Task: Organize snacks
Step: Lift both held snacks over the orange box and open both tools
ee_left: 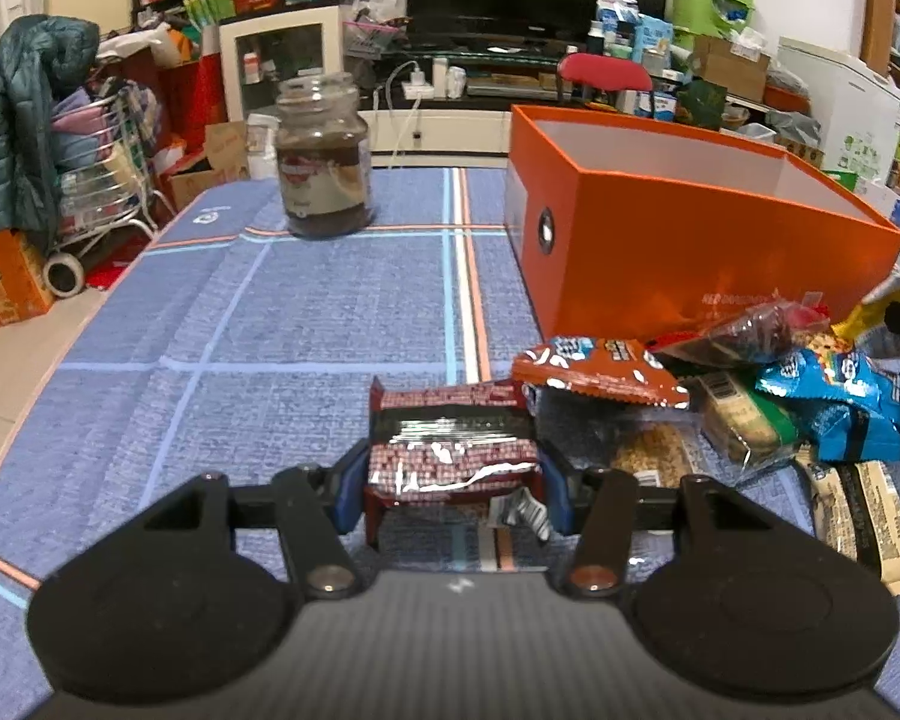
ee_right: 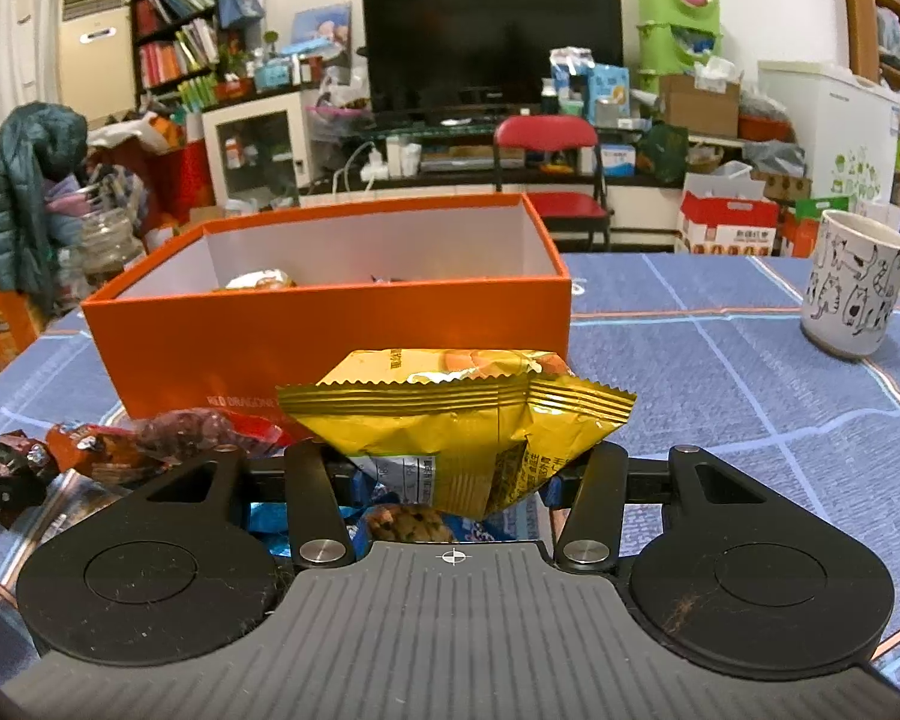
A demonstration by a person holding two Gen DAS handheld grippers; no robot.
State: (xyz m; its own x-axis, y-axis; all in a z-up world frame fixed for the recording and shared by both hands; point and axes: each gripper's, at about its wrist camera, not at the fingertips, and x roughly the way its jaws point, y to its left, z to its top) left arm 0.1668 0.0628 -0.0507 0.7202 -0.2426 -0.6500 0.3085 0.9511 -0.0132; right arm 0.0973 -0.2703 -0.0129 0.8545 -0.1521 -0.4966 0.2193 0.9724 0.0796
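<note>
- My left gripper (ee_left: 453,474) is clamped on a dark red snack packet (ee_left: 450,447), just left of the snack pile (ee_left: 768,396).
- My right gripper (ee_right: 450,480) pinches a yellow snack bag (ee_right: 456,420), crumpled, in front of the orange box (ee_right: 330,336).
- The surface (ee_left: 270,330) lies bare toward the jar (ee_left: 323,159); a mug (ee_right: 855,285) stands near the right edge.

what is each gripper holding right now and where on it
The left gripper clamps the dark red checked snack bar across its sides near one end. The right gripper pinches the yellow snack packet by its lower part.
</note>
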